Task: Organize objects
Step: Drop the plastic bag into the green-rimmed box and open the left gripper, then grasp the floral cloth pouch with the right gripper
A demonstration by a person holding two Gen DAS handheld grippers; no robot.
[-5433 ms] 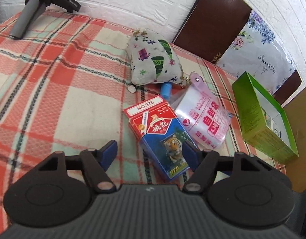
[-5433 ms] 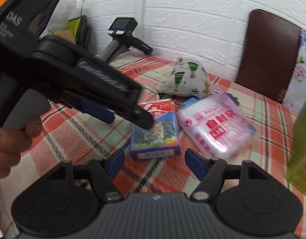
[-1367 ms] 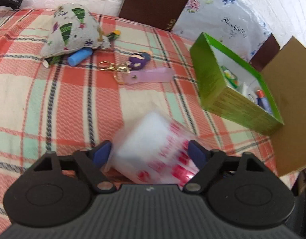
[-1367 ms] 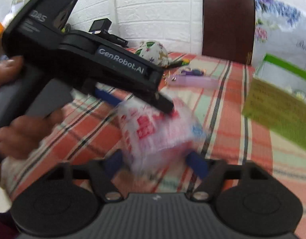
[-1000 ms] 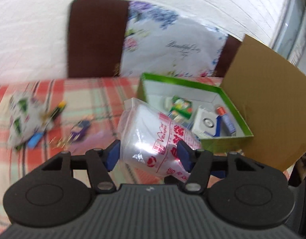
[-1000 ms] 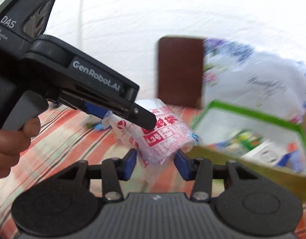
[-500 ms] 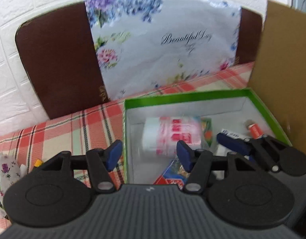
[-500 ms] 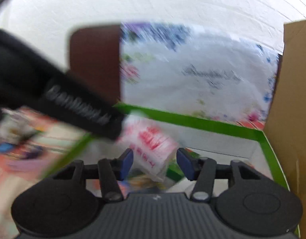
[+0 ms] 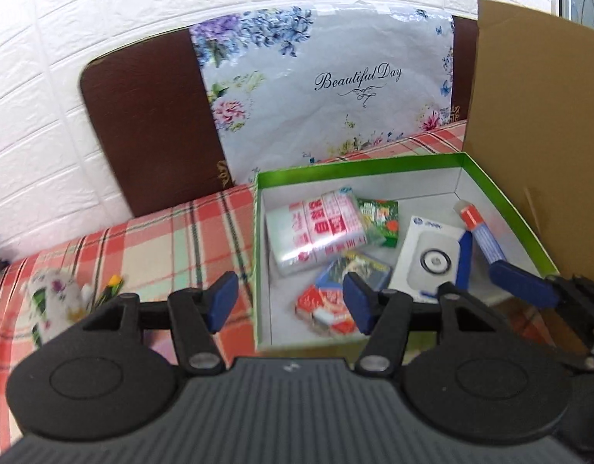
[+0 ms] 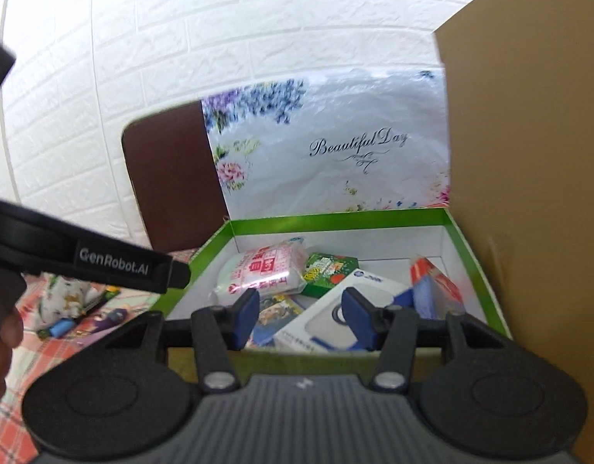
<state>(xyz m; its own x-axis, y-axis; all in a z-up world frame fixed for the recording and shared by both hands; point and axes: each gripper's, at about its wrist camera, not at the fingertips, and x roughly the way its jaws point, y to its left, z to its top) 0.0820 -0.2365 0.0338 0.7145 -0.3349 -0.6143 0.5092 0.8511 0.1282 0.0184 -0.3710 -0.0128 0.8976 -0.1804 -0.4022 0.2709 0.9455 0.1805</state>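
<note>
From the left wrist, the left gripper [image 9: 290, 301] hangs with its jaws apart and nothing between them, straddling the near left wall of the green box [image 9: 258, 255]. The packet of bags [image 9: 316, 232] lies inside, at the far left, against a green carton [image 9: 378, 222]. The right gripper [image 9: 486, 261] hovers low over the box's right side.

From the right wrist, that gripper's jaws have just been opening and stand apart, empty. The job now, I'd say, is to back both out level, clear of the rim, then go for the pouch [image 10: 68, 294] and the small bits still lying on the checked bench [image 10: 26, 352].
</note>
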